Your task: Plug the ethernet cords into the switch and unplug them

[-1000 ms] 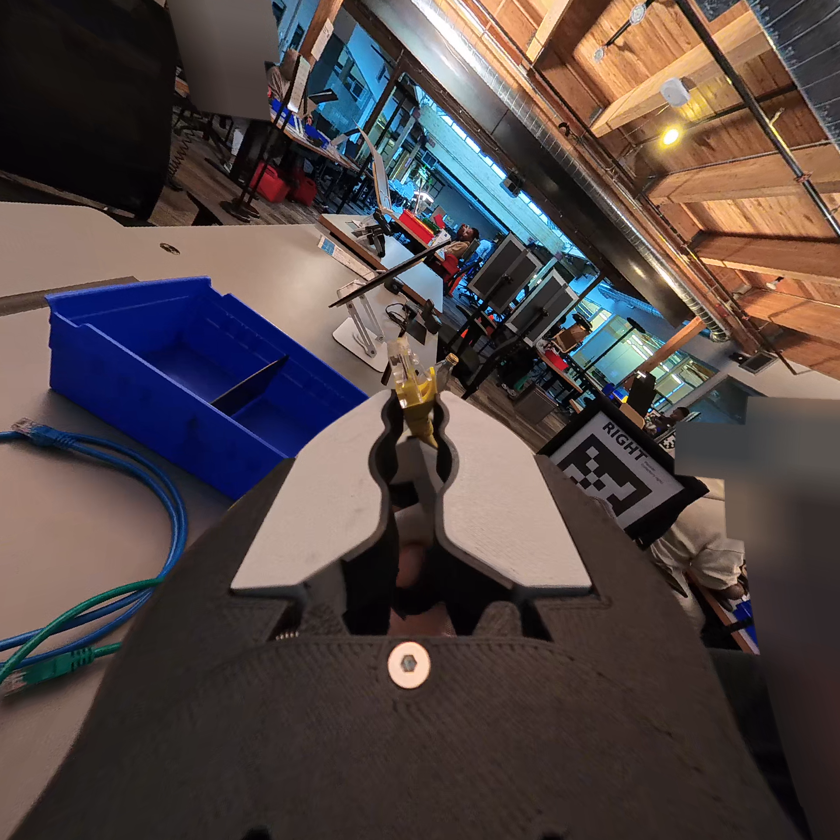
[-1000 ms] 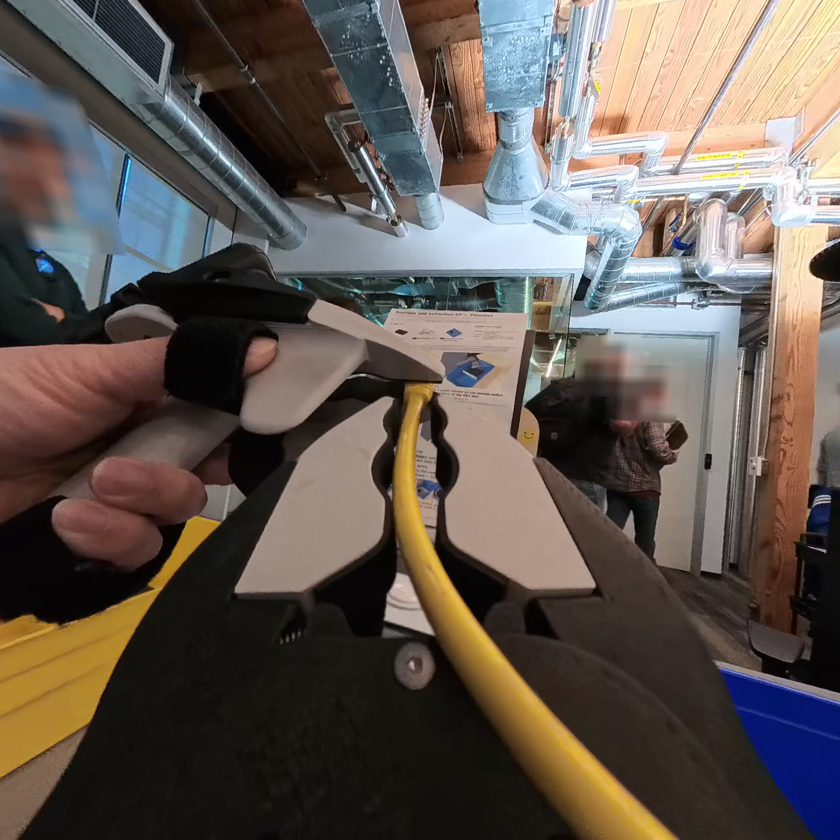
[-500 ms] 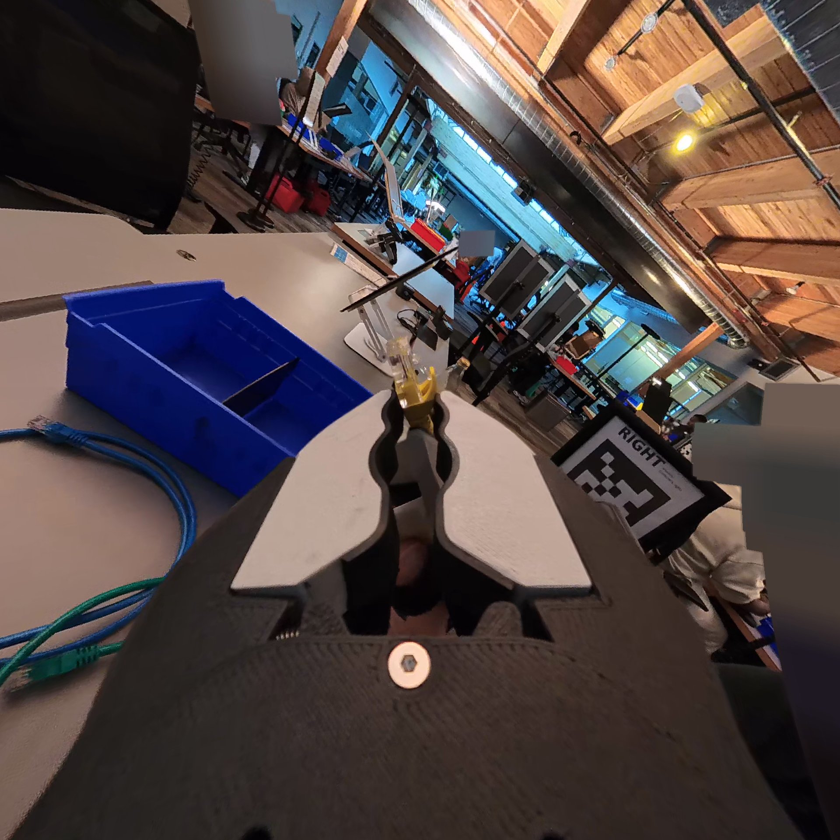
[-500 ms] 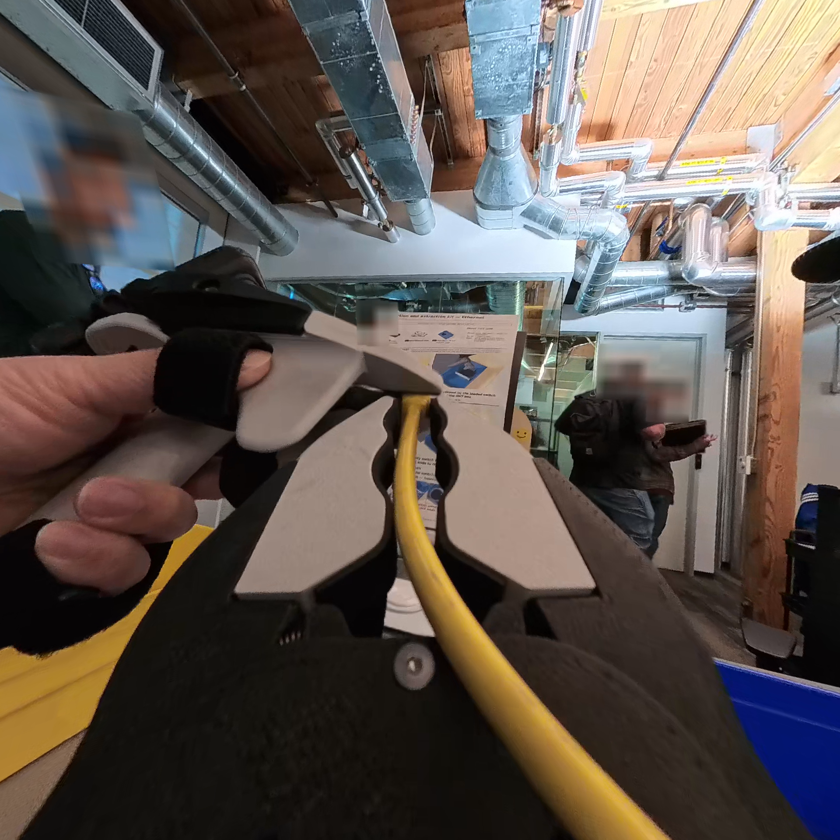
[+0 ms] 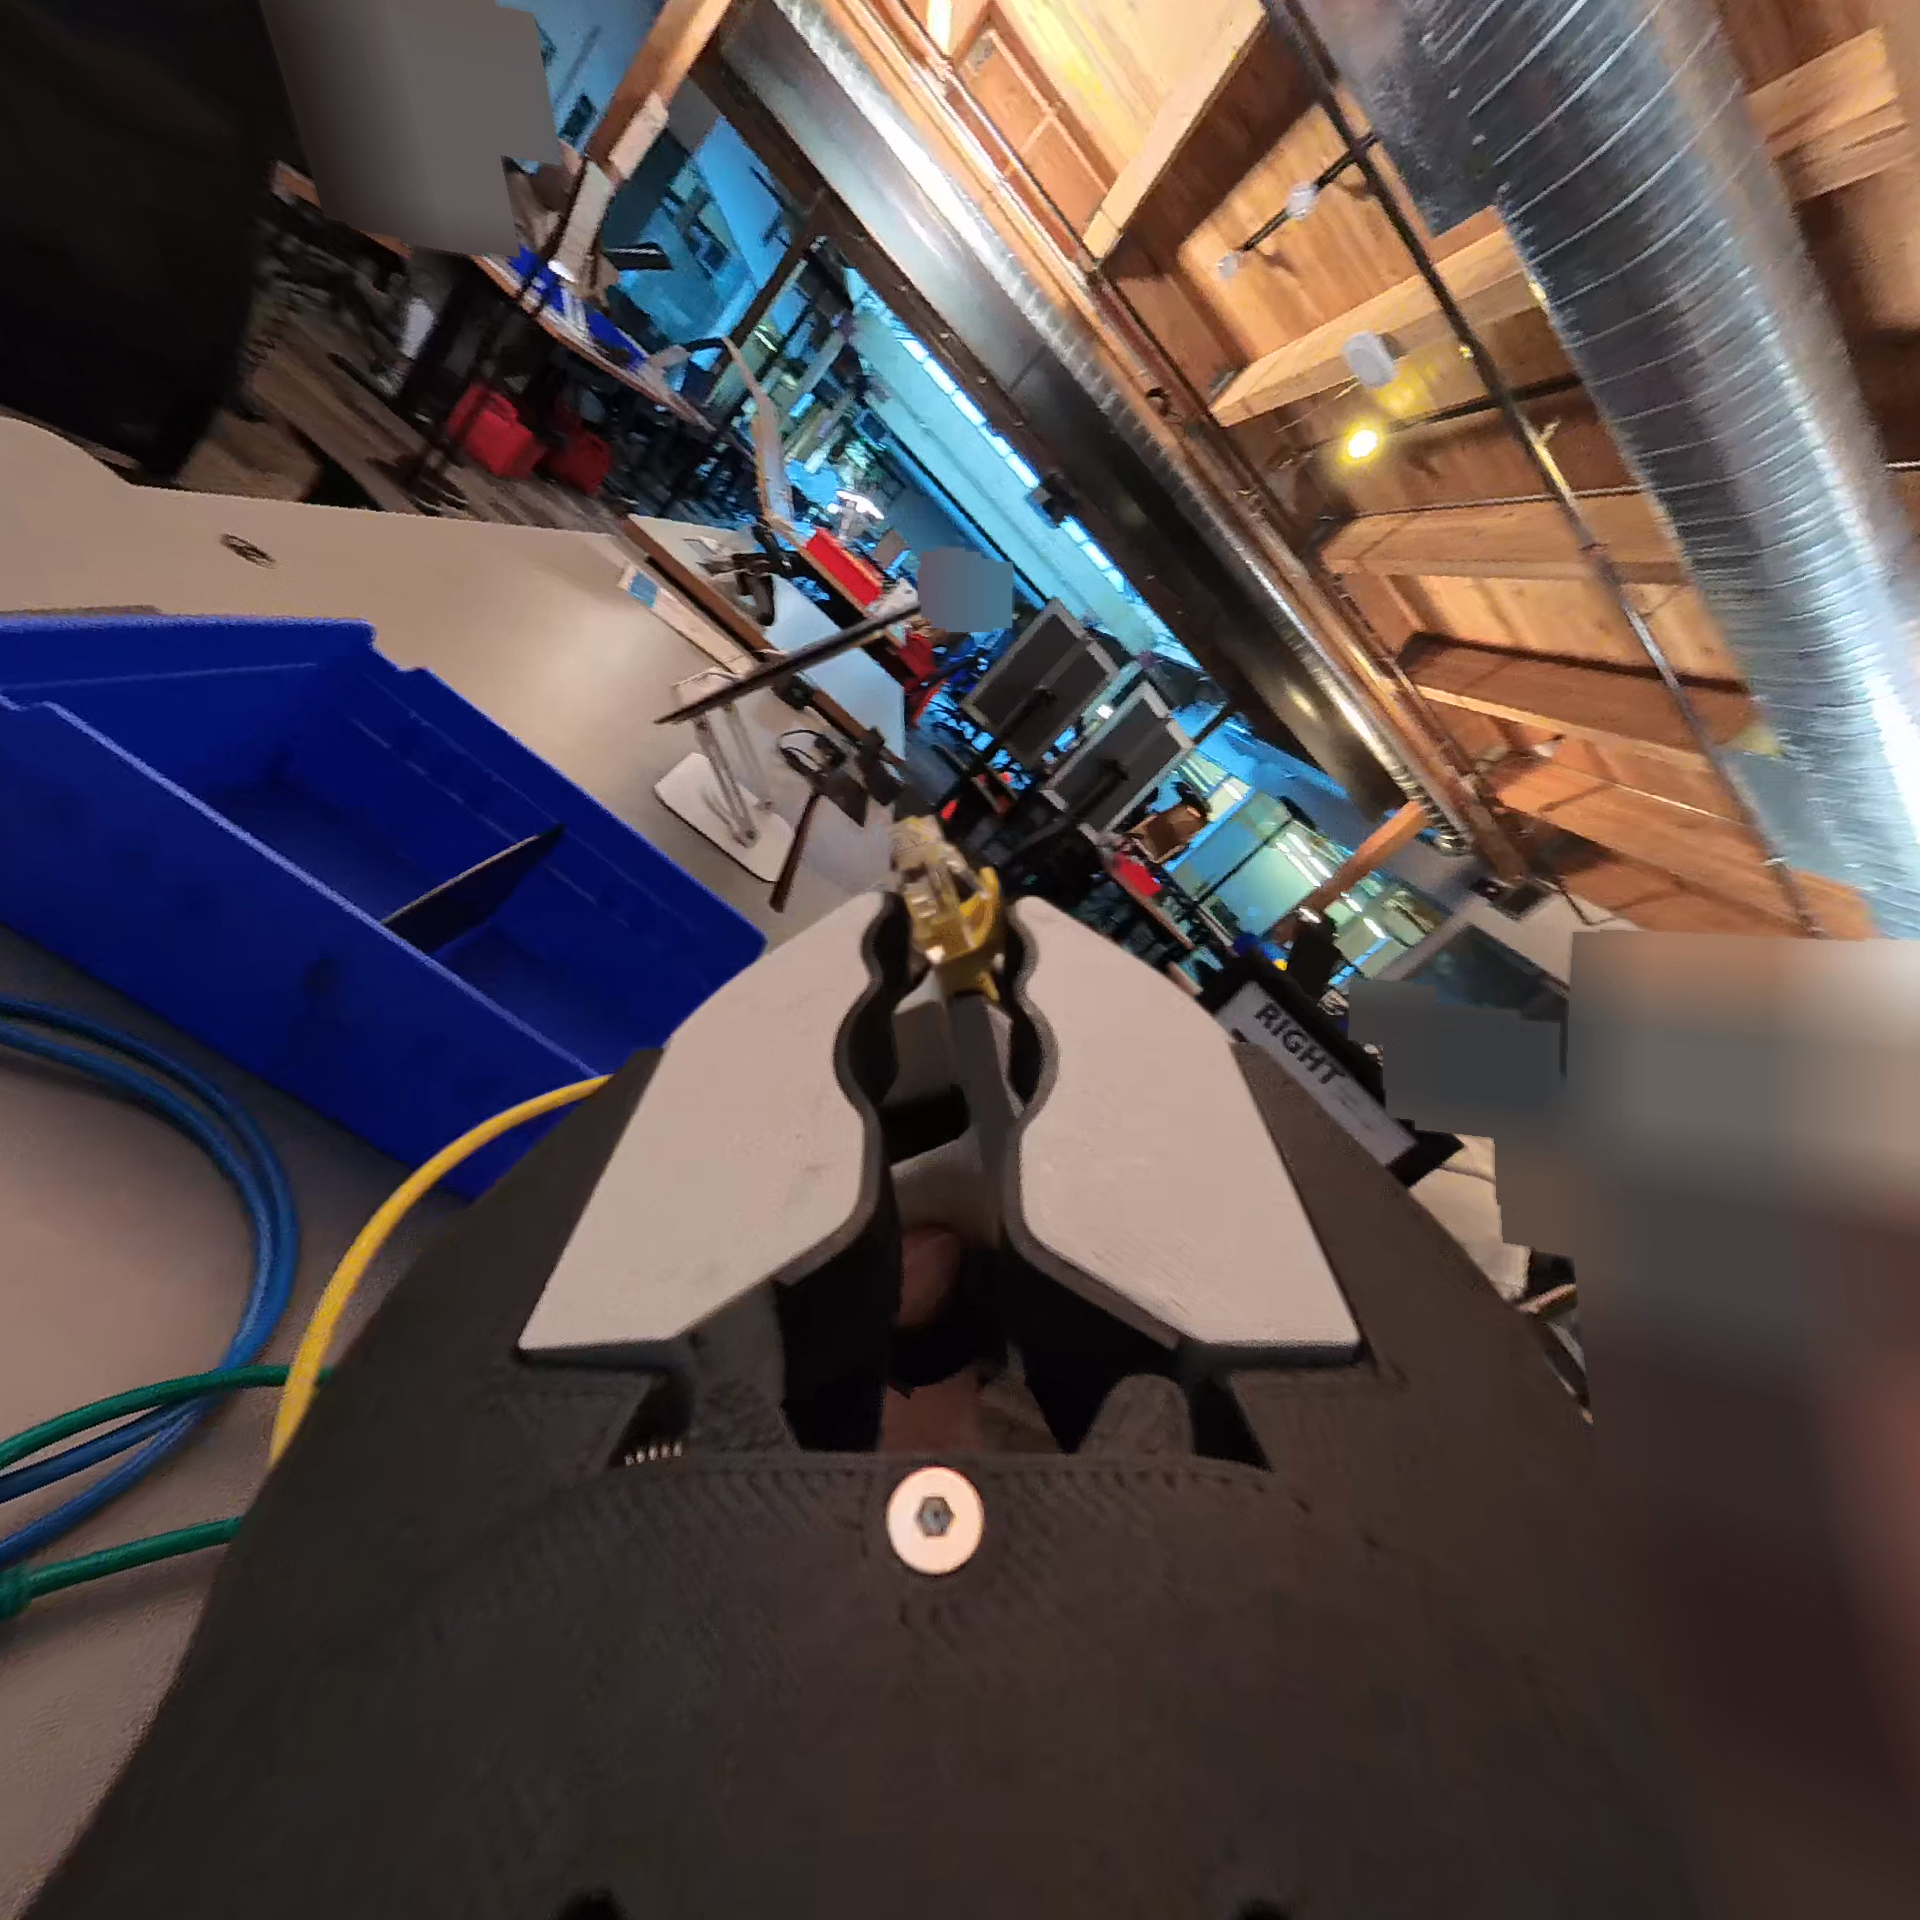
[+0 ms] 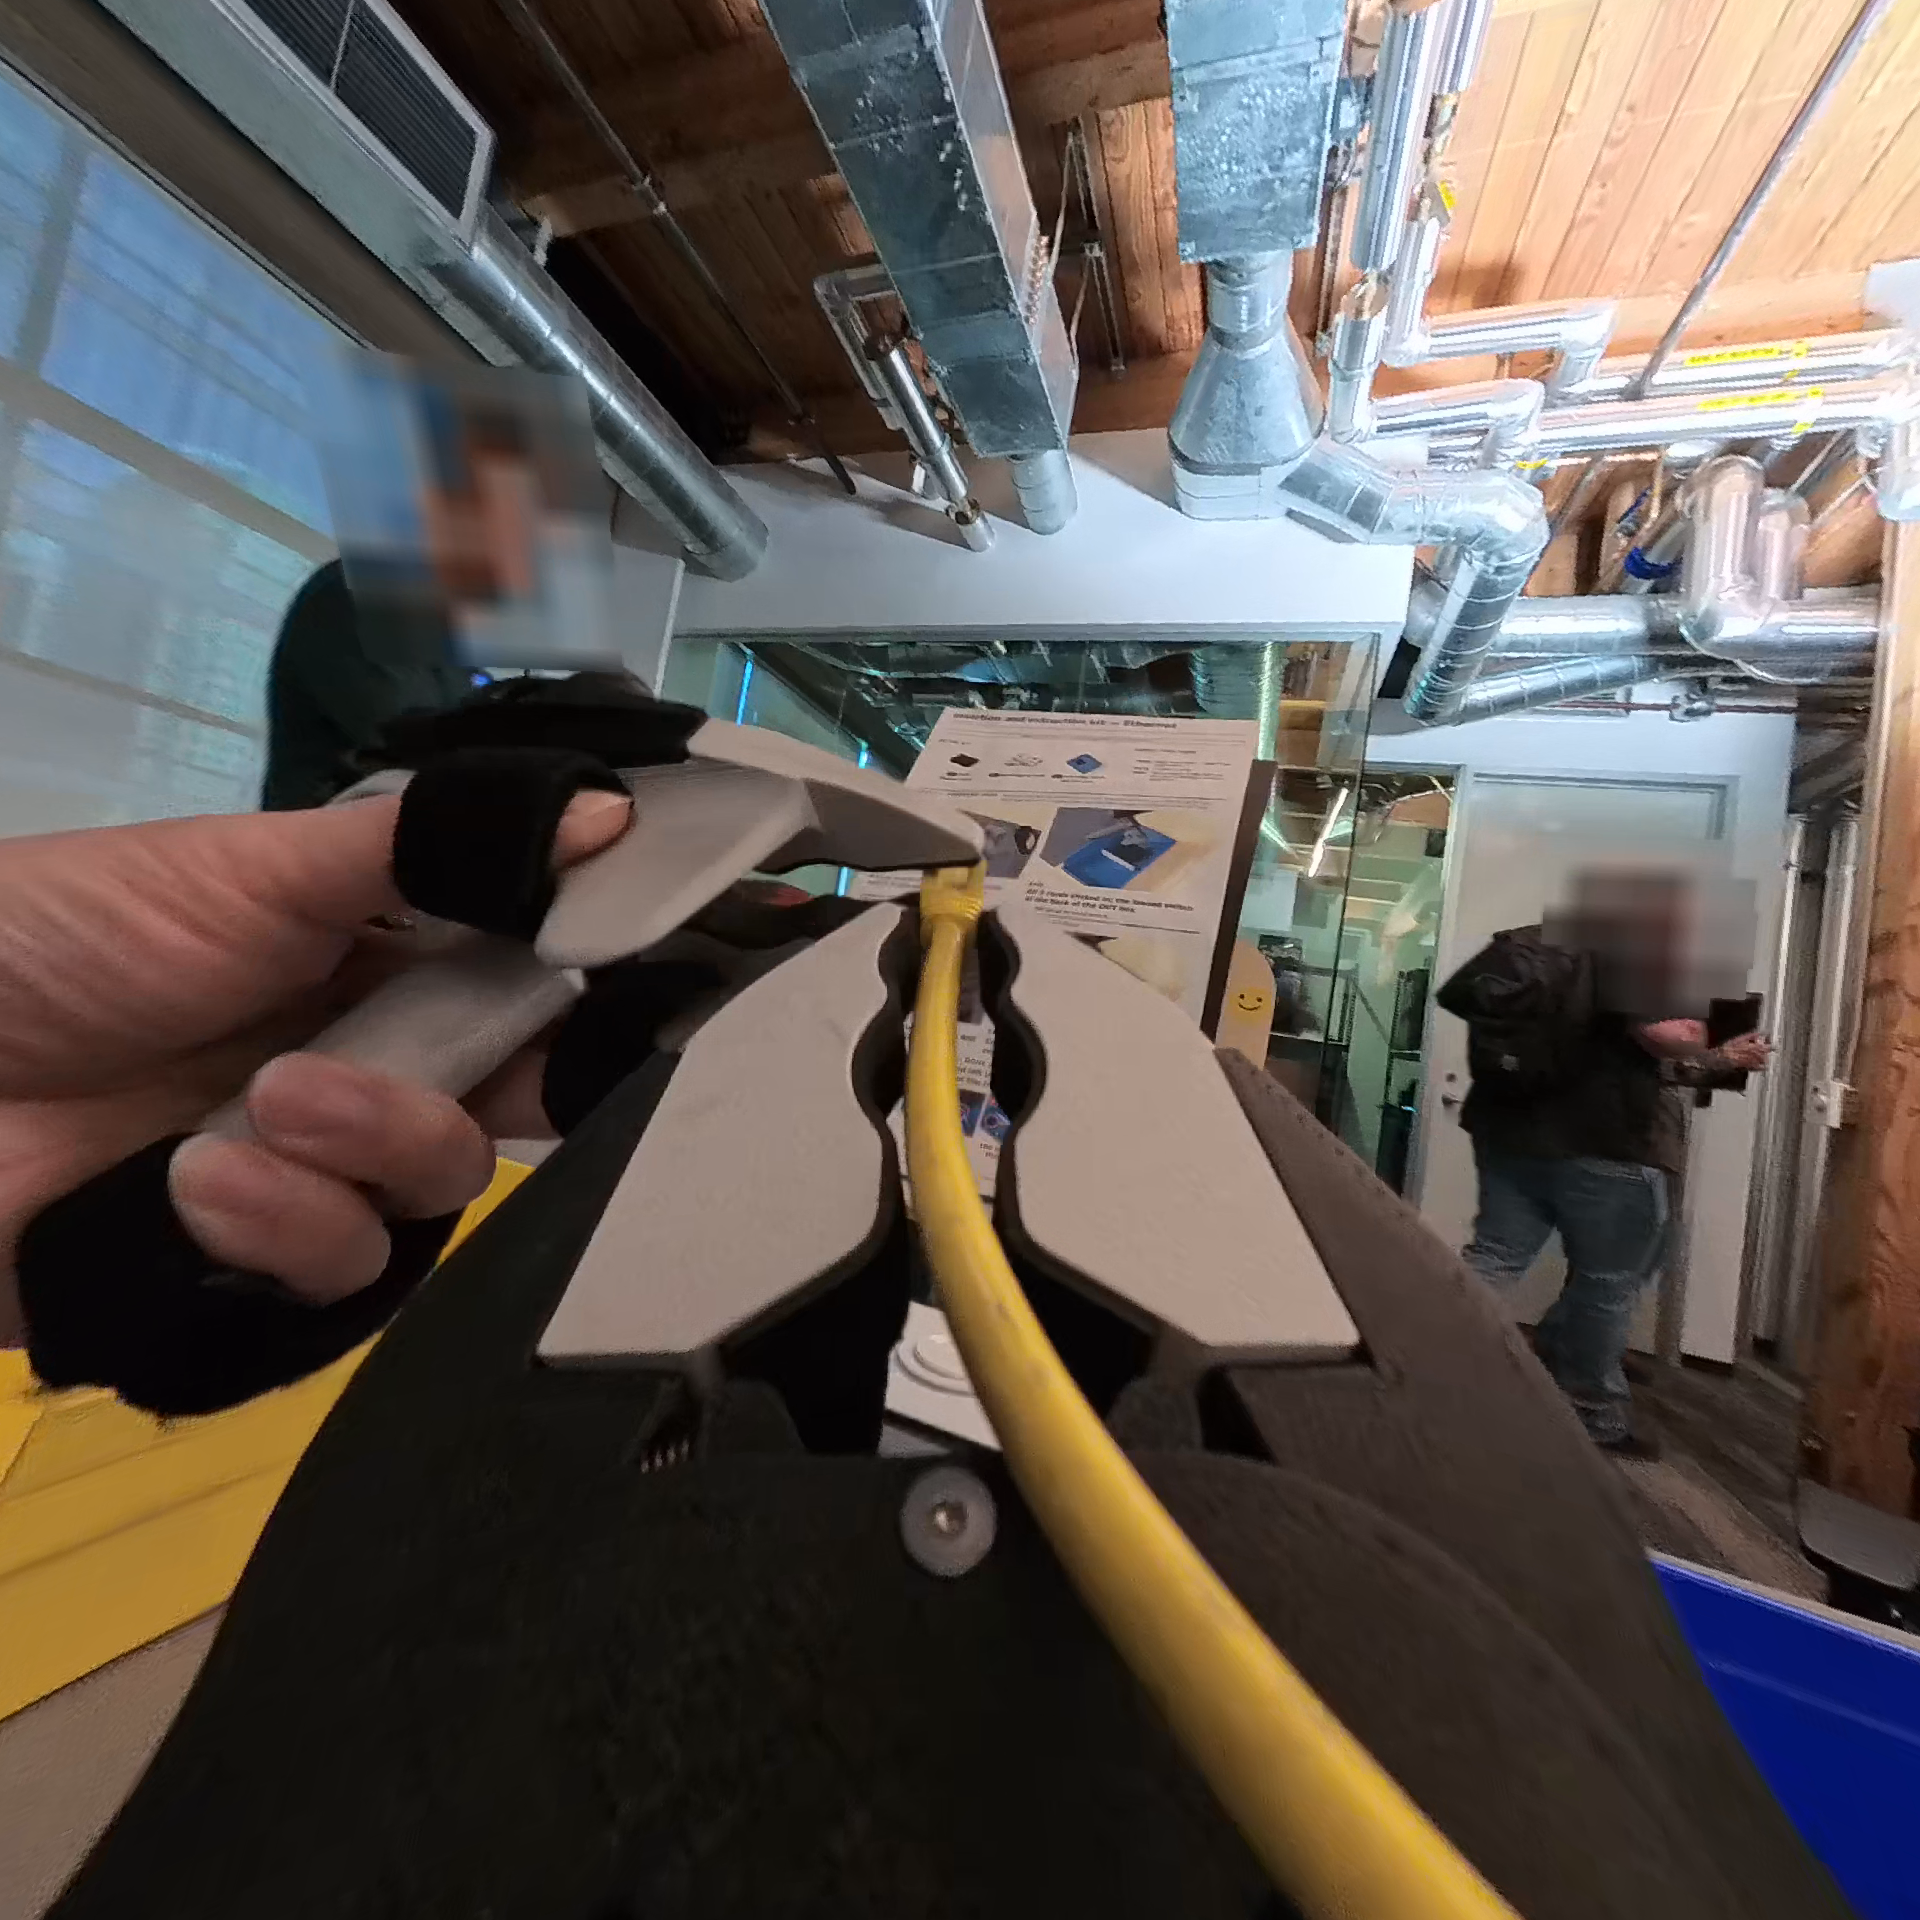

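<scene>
My left gripper (image 5: 948,914) is shut on the clear plug of the yellow ethernet cord (image 5: 940,894), held up in the air above the table. My right gripper (image 6: 943,920) is shut on the same yellow cord (image 6: 940,1039) just below its boot; the cord runs back over the gripper body. In the right wrist view the left gripper (image 6: 914,847), held by a gloved hand (image 6: 208,966), pinches the plug right above my right fingertips. A loop of the yellow cord (image 5: 416,1195) hangs toward the table. The switch is not in view.
A blue bin (image 5: 312,831) with a divider stands on the grey table (image 5: 125,1247) at the left; its corner shows in the right wrist view (image 6: 1818,1745). A blue cord (image 5: 255,1195) and a green cord (image 5: 104,1413) lie beside it. A yellow bin (image 6: 104,1507) and a person (image 6: 1558,1122) are nearby. The tips of both grippers are at nearly the same place.
Both grippers keep their hold on the yellow cord. Both views have swung and tilted, and a loop of the yellow cord now shows by the blue bin.
</scene>
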Available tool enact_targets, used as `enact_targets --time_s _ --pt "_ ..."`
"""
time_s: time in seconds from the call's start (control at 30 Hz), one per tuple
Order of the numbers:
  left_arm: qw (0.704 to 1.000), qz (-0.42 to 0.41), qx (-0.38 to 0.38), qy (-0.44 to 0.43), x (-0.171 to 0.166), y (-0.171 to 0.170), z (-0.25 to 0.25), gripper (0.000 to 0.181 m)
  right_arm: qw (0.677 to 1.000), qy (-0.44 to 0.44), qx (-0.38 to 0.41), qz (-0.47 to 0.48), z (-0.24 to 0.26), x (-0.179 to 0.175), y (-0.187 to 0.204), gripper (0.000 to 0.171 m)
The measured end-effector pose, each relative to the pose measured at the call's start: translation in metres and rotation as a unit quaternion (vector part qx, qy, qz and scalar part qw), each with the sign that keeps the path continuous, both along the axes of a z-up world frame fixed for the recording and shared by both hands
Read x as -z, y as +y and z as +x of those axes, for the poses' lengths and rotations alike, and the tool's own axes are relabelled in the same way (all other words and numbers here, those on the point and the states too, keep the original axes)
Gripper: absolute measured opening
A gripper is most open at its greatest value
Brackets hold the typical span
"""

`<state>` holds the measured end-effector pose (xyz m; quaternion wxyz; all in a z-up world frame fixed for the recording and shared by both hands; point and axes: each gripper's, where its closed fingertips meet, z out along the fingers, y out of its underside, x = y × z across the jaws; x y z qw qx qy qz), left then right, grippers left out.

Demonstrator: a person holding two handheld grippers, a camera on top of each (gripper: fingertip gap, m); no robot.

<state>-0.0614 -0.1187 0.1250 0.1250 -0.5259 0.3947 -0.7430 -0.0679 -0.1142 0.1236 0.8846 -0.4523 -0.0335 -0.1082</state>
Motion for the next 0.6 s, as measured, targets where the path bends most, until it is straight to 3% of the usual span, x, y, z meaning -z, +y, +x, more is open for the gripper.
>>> enact_targets --time_s 0.5,0.53,0.6 --pt "0.998 0.059 -0.035 0.002 0.006 0.005 -0.002 0.016 0.999 -0.011 -0.031 -0.032 0.000 0.005 0.006 0.013" --pt "0.997 0.069 -0.040 0.000 0.006 0.011 -0.007 0.020 0.999 -0.019 -0.029 -0.030 0.000 0.003 0.003 0.013" --pt "0.987 0.117 -0.106 0.025 0.022 0.045 -0.021 0.046 0.999 -0.028 -0.031 -0.034 0.004 0.000 -0.003 0.013"
